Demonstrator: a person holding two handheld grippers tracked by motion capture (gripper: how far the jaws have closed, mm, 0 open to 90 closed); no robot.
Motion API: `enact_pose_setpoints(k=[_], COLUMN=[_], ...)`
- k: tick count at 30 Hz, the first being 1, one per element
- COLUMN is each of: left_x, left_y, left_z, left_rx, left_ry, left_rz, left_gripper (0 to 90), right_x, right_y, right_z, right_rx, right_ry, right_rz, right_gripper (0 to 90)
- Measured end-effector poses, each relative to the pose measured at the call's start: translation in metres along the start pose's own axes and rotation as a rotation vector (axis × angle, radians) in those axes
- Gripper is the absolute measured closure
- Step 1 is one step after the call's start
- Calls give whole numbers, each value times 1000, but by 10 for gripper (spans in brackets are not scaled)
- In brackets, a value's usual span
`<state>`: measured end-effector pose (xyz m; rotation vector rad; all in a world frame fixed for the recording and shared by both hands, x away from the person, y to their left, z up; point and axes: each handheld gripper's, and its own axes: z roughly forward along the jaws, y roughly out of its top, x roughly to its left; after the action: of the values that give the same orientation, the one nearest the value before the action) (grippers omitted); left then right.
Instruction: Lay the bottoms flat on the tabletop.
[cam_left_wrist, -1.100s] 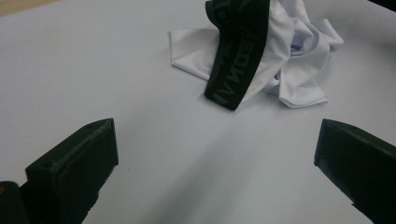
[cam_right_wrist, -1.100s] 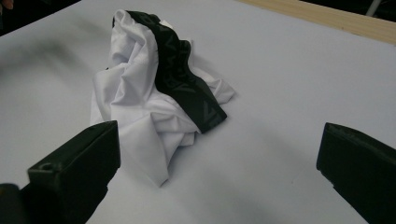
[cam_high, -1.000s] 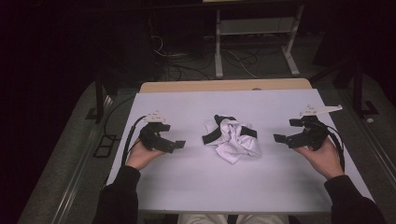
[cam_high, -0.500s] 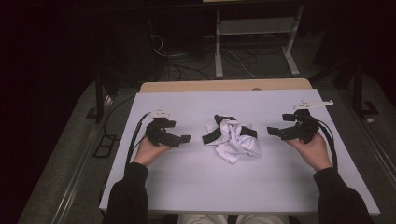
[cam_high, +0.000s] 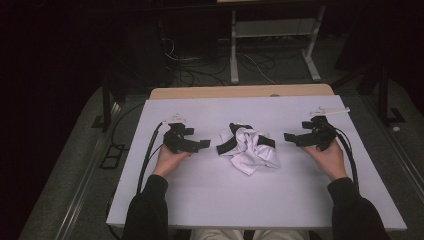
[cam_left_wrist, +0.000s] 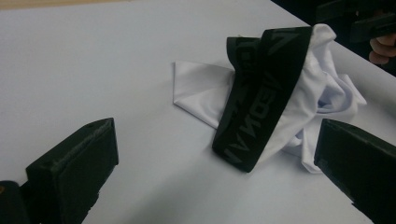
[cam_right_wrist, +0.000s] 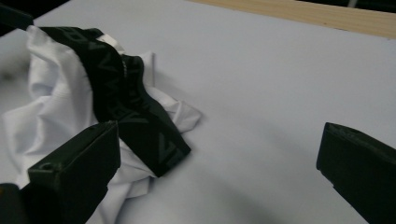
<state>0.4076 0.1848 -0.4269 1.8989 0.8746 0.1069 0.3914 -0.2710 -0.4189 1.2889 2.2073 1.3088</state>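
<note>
Grippers are closing in on the crumpled white garment (cam_high: 250, 150) lying near the middle of the white table (cam_high: 200, 200). Compared with the high view a second ago, both hands are now sitting farther up the table and nearer the cloth: the left gripper (cam_high: 202, 146) is pointing its jaws rightward, just beside the garment's left edge, and the right gripper (cam_high: 290, 137) is pointing leftward, near but apart from its right edge. Neither is touching the fabric yet. In the left gripper view, the jaws are standing wide apart and holding nothing, with the black waistband (cam_left_wrist: 261, 93) looping across the white cloth between them and the folded corner of the cloth spreading flat on the table. In the right gripper view, the jaws are likewise spread wide and empty, the near jaw overlapping the garment (cam_right_wrist: 60, 107) in the picture while the waistband (cam_right_wrist: 126, 102) is draping down over the bunched cloth. The garment itself is lying where it lay before, bunched and unfolded. Judging from this symmetrical approach, the reach is nearing its end and a two-sided grasp of the cloth, probably at the waistband, is coming next.
</note>
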Motion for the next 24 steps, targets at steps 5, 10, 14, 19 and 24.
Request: enact_pose_setpoints(k=[5,10,14,19,24], left_x=[2,4,0,-5,-8], left_y=[-2,-4,-6,-9,-12], left_z=[7,11,16,26,35], left_rx=[-2,10,31,70,118], left_ry=[2,-1,-12,-30,-41], left_rz=[-29,-52,-49,-38,-22], left_gripper=[2,2,2,2,2], right_x=[-1,1,3,6,9], right_y=[-2,-3,-5,-7,-9], right_z=[7,11,14,19,27], right_rx=[10,16,38,67,79], right_ry=[-4,7,26,48,64], right_rz=[14,30,48,66,80], right_gripper=[0,22,50,109,146])
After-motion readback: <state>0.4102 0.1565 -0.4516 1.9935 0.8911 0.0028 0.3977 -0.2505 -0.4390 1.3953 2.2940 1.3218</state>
